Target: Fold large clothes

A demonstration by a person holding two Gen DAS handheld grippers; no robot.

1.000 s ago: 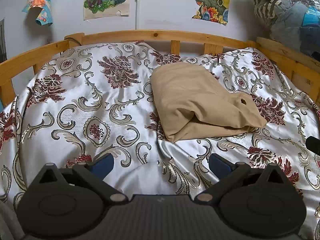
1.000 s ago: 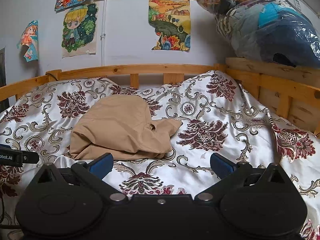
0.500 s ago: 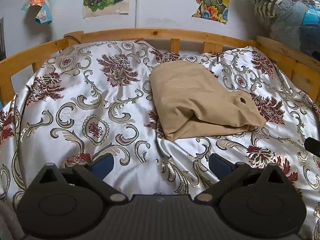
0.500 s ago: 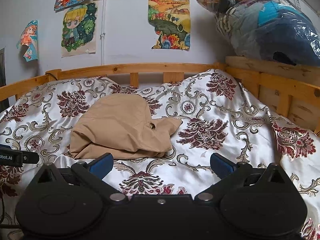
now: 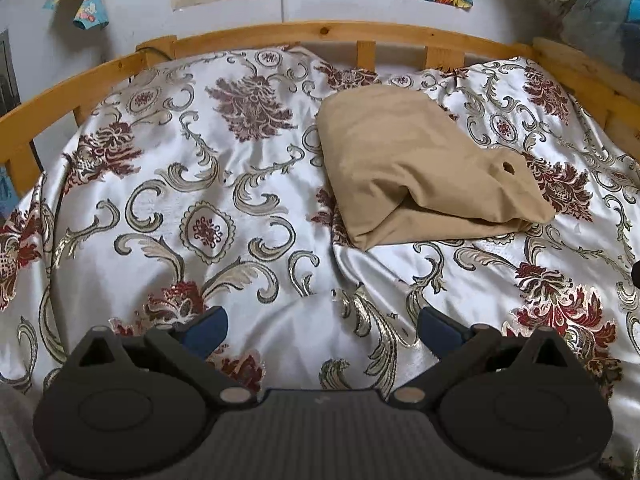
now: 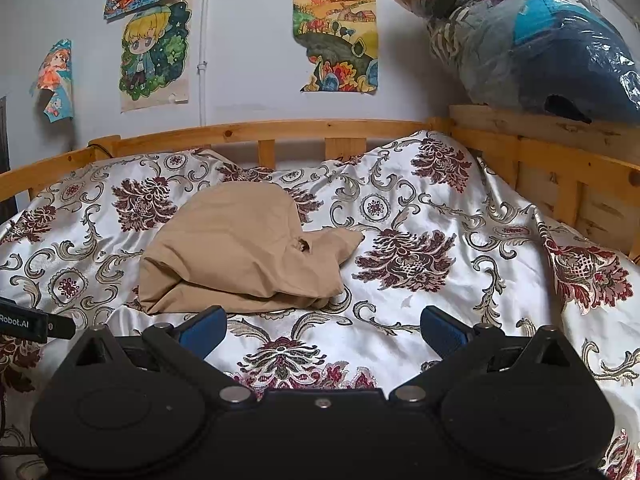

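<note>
Folded tan garment (image 5: pixel 420 168) lies at one o'clock; left gripper (image 5: pixel 322 330) has eased back, right gripper (image 6: pixel 322 330) unmoved, both spread, empty: folding apparently complete.

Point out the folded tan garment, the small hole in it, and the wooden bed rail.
Folded tan cloth garment (image 5: pixel 400 160): left wrist view, upper layer.
Small hole (image 6: pixel 305 245): right wrist view, garment's right part.
Wooden bed rail (image 6: pixel 320 127): right wrist view, top bar.

Only readable text: "Robot.AI", white on a black bar (image 6: pixel 36 323) at the left edge of the right wrist view, first letters possibly cut off by the frame edge. Wall posters (image 6: pixel 154 54) show cartoon art only, no legible lettering. Left wrist view: nothing readable.
</note>
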